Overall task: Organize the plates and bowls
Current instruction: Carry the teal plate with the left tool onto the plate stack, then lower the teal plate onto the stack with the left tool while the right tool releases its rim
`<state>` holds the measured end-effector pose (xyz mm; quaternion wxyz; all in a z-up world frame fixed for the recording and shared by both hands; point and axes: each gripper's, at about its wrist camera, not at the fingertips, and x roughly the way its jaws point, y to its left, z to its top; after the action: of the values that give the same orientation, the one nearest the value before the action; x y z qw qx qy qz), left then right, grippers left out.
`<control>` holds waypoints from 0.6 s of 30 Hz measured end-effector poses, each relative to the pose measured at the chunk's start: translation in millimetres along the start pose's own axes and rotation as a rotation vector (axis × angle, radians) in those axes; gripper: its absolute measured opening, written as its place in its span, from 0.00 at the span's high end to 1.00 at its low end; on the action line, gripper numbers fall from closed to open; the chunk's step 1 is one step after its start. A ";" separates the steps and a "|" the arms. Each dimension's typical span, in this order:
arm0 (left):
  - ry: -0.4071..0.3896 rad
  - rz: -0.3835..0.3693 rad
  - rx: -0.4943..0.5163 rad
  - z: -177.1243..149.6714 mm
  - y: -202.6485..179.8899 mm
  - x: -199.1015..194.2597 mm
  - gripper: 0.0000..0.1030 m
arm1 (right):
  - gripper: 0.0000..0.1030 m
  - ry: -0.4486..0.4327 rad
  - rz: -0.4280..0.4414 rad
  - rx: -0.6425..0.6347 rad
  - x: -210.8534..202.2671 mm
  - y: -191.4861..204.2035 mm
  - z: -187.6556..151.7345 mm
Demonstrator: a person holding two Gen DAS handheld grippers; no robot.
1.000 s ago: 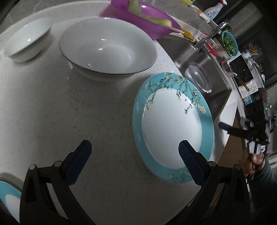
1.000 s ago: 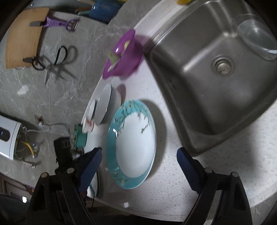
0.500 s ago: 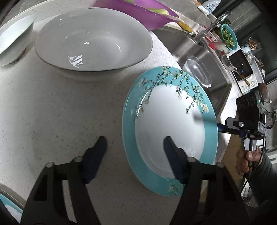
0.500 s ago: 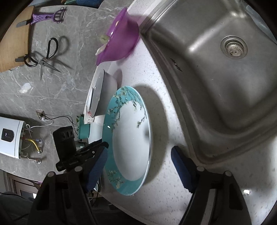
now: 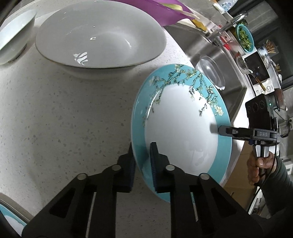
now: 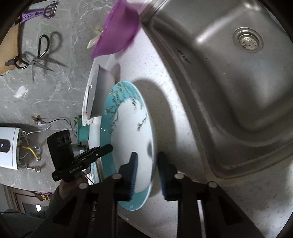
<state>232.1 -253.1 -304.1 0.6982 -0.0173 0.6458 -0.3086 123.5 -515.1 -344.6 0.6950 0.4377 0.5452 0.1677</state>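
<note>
A teal-rimmed plate (image 5: pixel 179 128) with a white middle and a blossom pattern lies on the speckled counter (image 5: pixel 64 119) beside the sink. My left gripper (image 5: pixel 142 152) is shut on its near-left rim, one blue pad above and one below. Across the plate, my right gripper (image 5: pixel 220 130) holds the opposite rim, with a hand below it. In the right wrist view the right gripper (image 6: pixel 148 155) is shut over the plate (image 6: pixel 128 131) rim, and the left gripper (image 6: pixel 108 148) clamps the far side.
A large white bowl (image 5: pixel 100 40) stands behind the plate, a smaller white bowl (image 5: pixel 14 42) at the far left, a purple bowl (image 5: pixel 161 11) beyond. The steel sink (image 6: pixel 228 91) lies alongside, holding a clear glass dish (image 5: pixel 212 71). Another teal plate (image 5: pixel 9 216) shows at bottom left. Scissors (image 6: pixel 34 58) hang on the wall.
Both grippers came down onto the teal plate from opposite sides, and their wide-open jaws closed onto its rim.
</note>
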 end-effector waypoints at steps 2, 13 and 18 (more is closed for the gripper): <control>0.003 0.009 0.003 -0.1 -2.0 0.5 0.88 | 0.93 -0.008 -0.012 0.015 -0.2 -2.1 0.6; -0.017 0.038 0.012 -3.1 -11.1 -2.4 0.88 | 0.90 -0.017 -0.143 -0.035 -2.7 16.0 5.1; -0.038 0.029 0.006 -11.1 -6.6 -9.5 0.88 | 0.90 -0.028 -0.149 -0.050 -5.4 23.8 1.8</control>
<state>219.4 -249.9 -294.6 0.7149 -0.0115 0.6315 -0.3000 129.1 -506.4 -322.5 0.7237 0.3807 0.5622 0.1232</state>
